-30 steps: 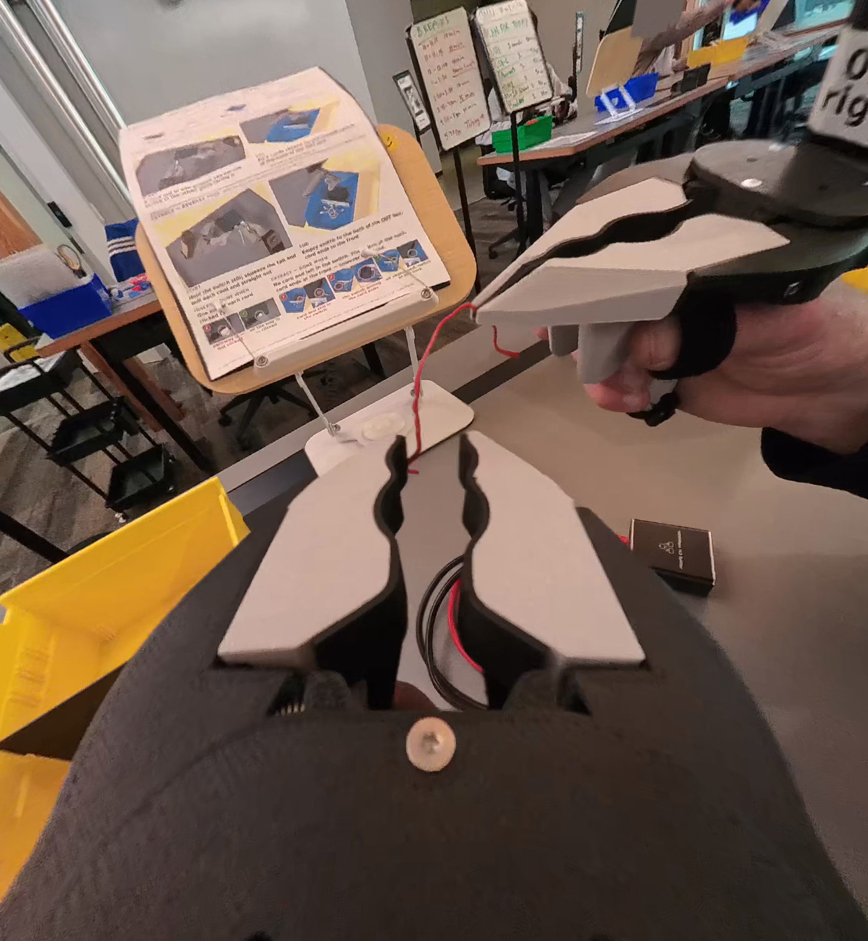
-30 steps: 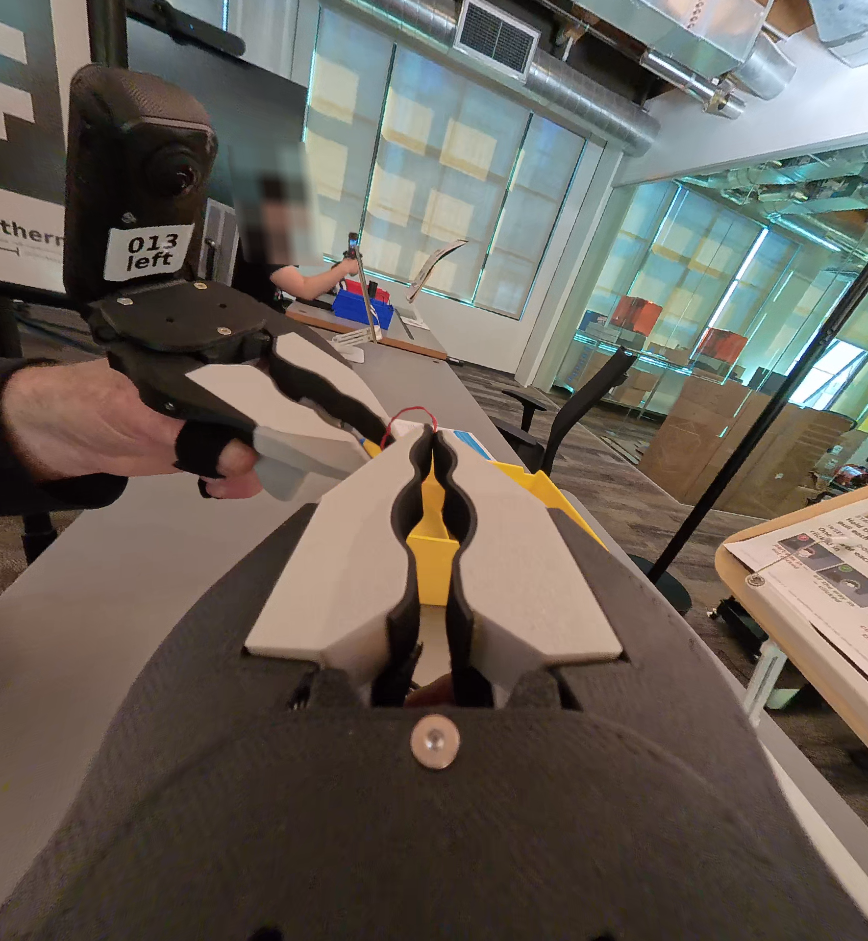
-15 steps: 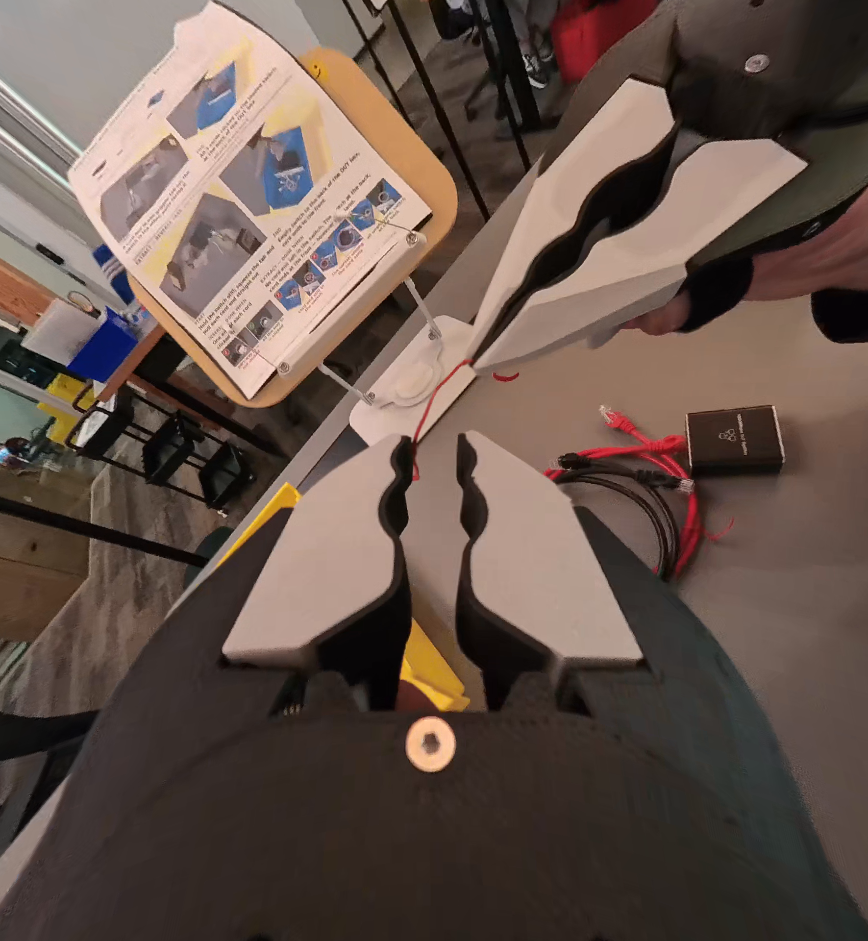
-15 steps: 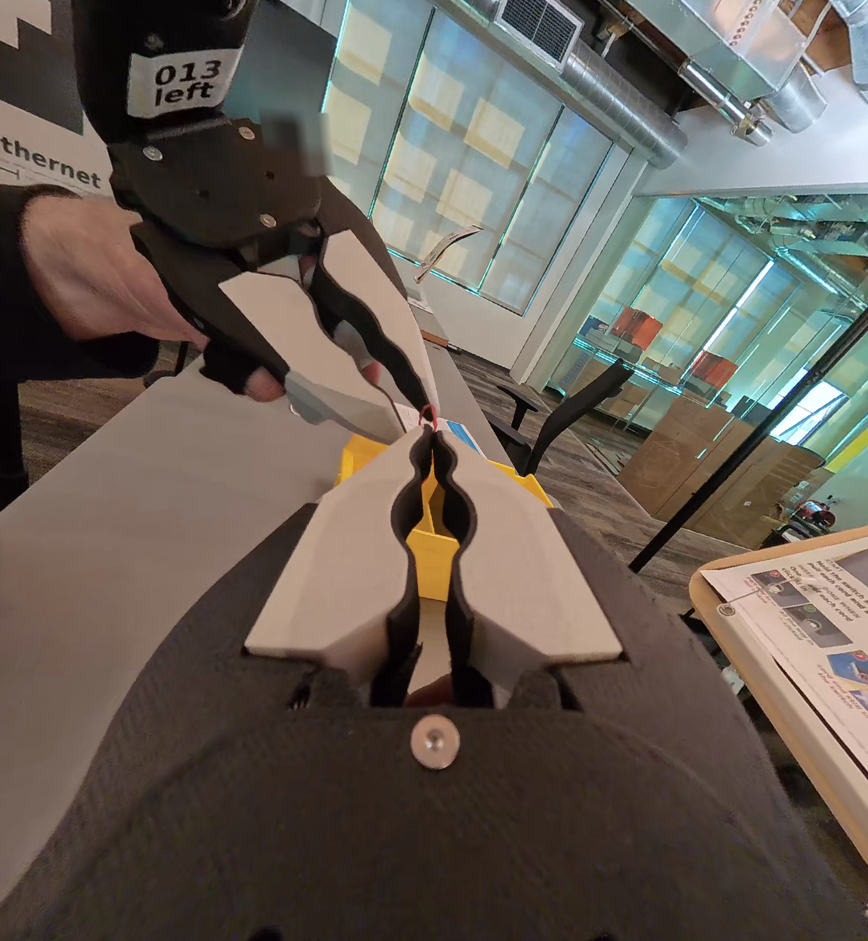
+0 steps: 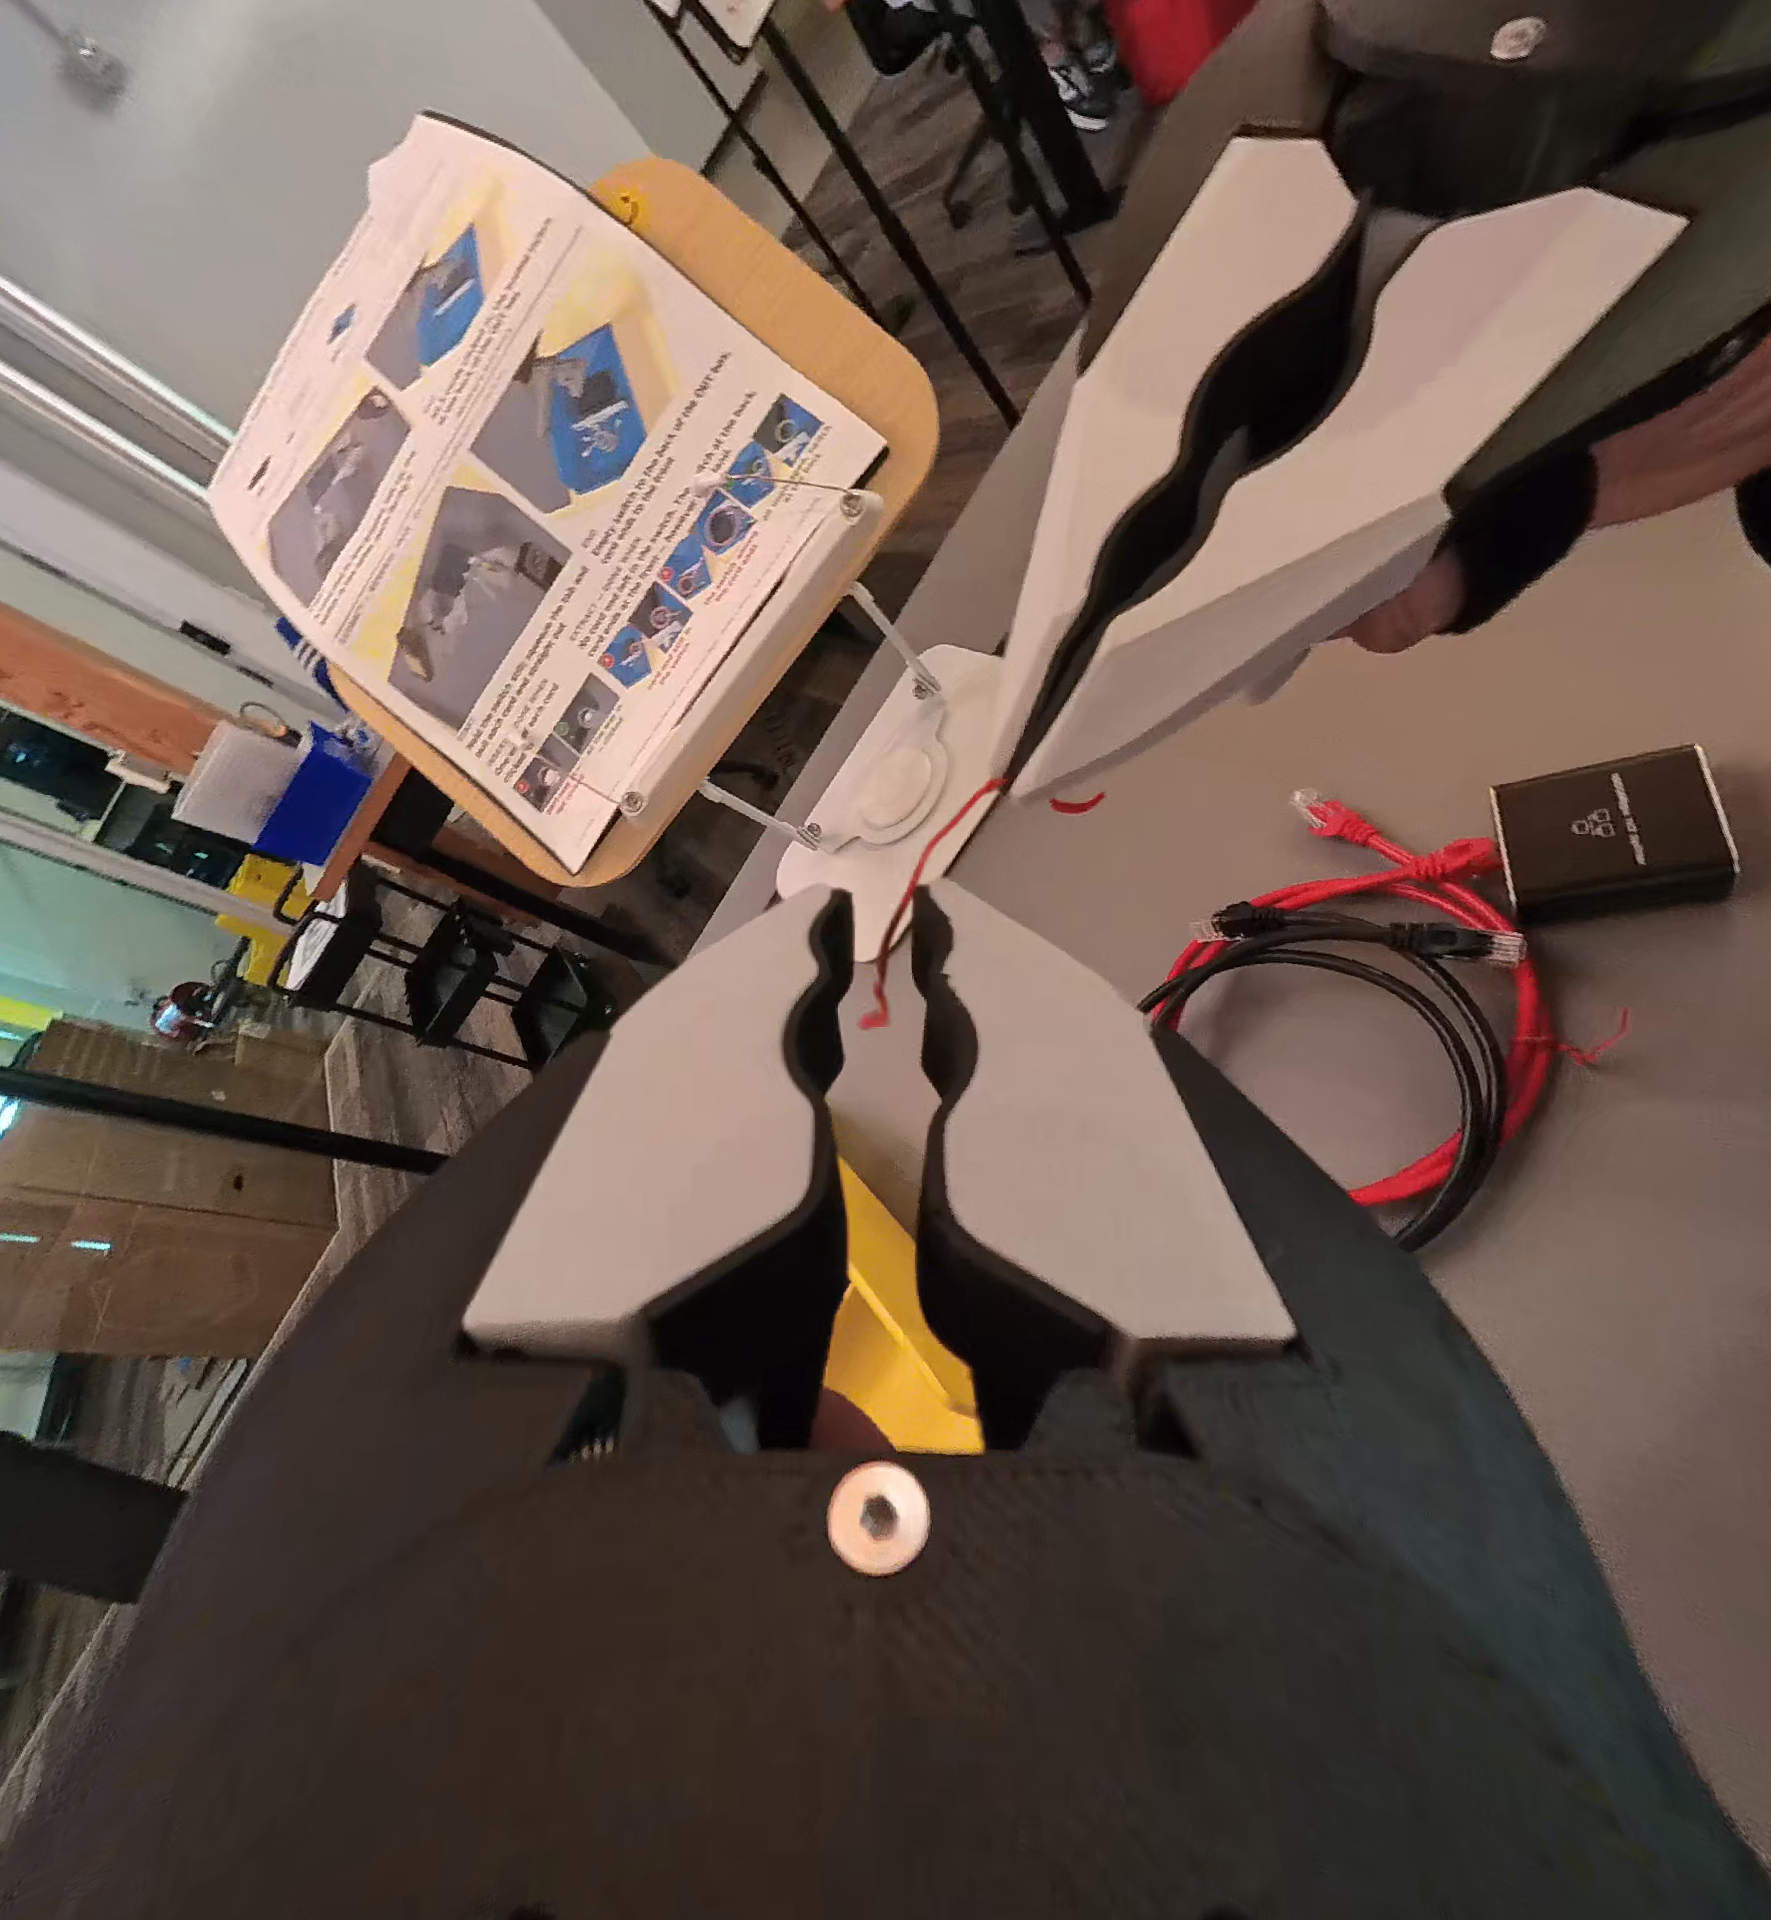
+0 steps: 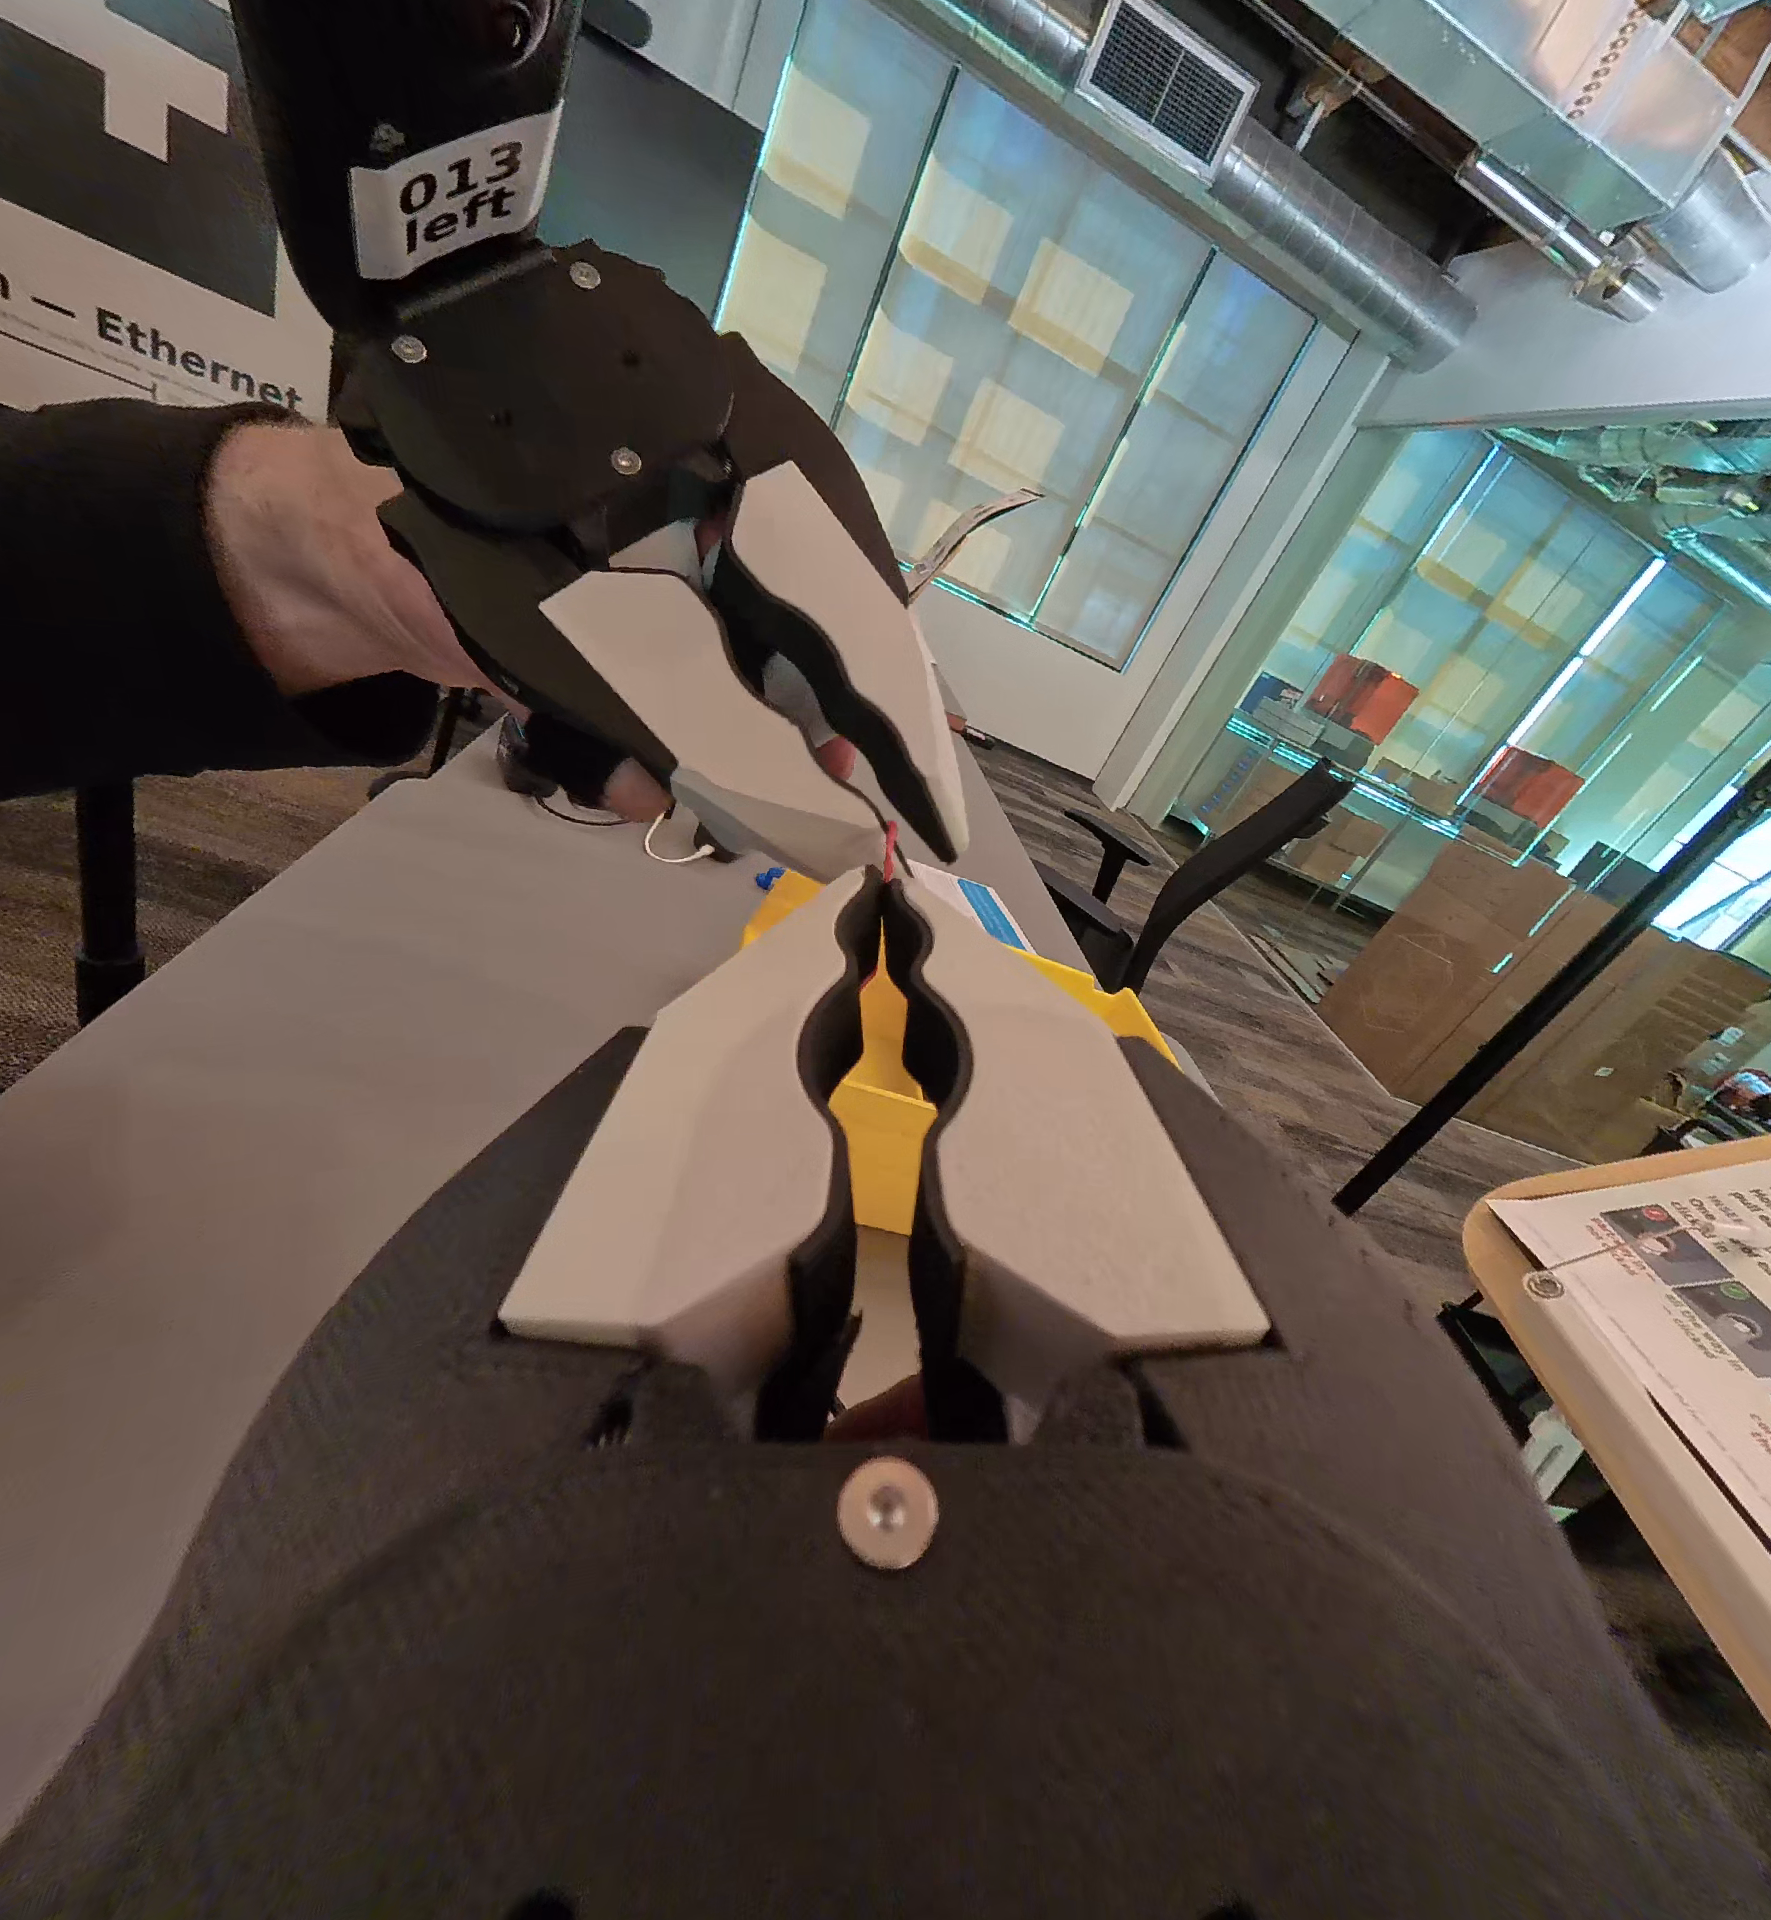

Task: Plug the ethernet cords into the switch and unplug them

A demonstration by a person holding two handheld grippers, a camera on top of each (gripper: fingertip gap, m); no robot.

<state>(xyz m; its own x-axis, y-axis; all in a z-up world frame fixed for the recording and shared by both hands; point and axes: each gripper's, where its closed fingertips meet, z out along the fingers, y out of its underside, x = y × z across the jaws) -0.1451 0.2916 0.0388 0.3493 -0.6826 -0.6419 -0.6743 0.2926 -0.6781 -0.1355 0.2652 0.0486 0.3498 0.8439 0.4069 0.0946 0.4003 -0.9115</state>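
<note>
Tilting further over in the last second, my left hand-held gripper (image 5: 873,904) had swung aside, so the cords now showed to its right instead of underneath it. Its fingers stood narrowly apart, with the loose end of a thin red tie (image 5: 886,966) hanging in the gap, not pinched as far as I could see. My right hand-held gripper (image 6: 886,883) met it nearly tip to tip and was clamped on that same tie.

I judged the step to be getting rid of the tie before any plugging began. To do it well, I thought I should drop the tie clear of the cords, perhaps into the yellow bin (image 6: 881,1132) below, then bring both tips down low to the tabletop (image 5: 1639,1351).

Out there I counted one black switch (image 5: 1613,821) lying flat, with nothing plugged in. Just beside it lay two coiled cords, one red cord (image 5: 1432,1174) and one black cord (image 5: 1380,997), overlapping each other. One instruction sheet (image 5: 548,468) stood on a stand at the tabletop's far edge.
</note>
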